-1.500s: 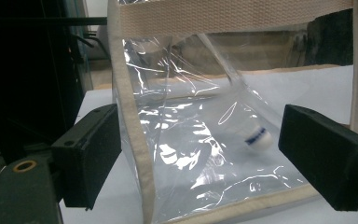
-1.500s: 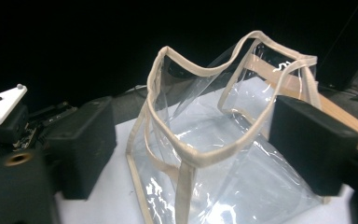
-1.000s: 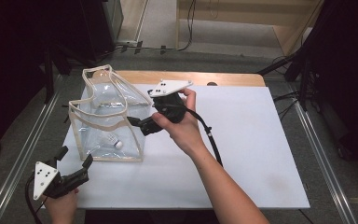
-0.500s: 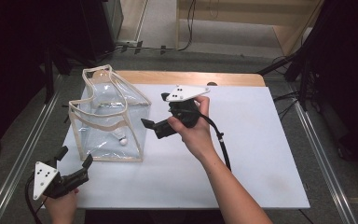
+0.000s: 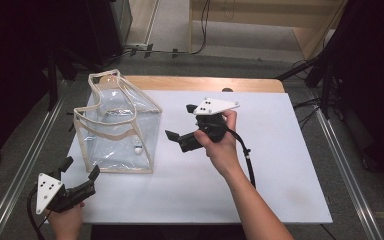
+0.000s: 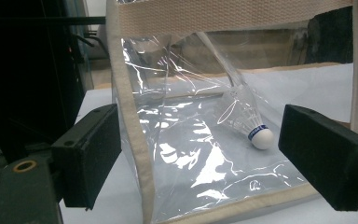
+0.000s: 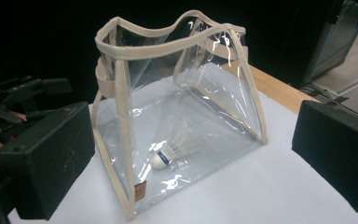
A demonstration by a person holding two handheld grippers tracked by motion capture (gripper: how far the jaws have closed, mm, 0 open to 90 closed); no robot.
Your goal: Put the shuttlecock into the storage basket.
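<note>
A clear plastic bag [image 5: 117,127] with beige trim stands upright on the left of the white tabletop [image 5: 280,165]. A white shuttlecock [image 5: 138,148] lies on the bag's floor, cork down toward the near right corner. My right gripper [image 5: 179,121] hangs open just right of the bag, jaws pointing at it, empty. My left gripper [image 5: 81,168] rests open at the table's near left corner, short of the bag. The left gripper view has the shuttlecock [image 6: 256,133] behind the bag wall [image 6: 135,140], between open jaws. The right gripper view frames the bag [image 7: 126,140] and shuttlecock [image 7: 165,156].
A wooden strip [image 5: 205,82] runs along the table's far edge. Metal rails [image 5: 345,165] flank both sides. The black cable [image 5: 247,160] trails along the right forearm. The left gripper [image 7: 23,93] sits off to the left in the right gripper view.
My right gripper has drawn back to the right, away from the bag's rim, and stands apart from it. The left gripper and the bag have stayed put.
</note>
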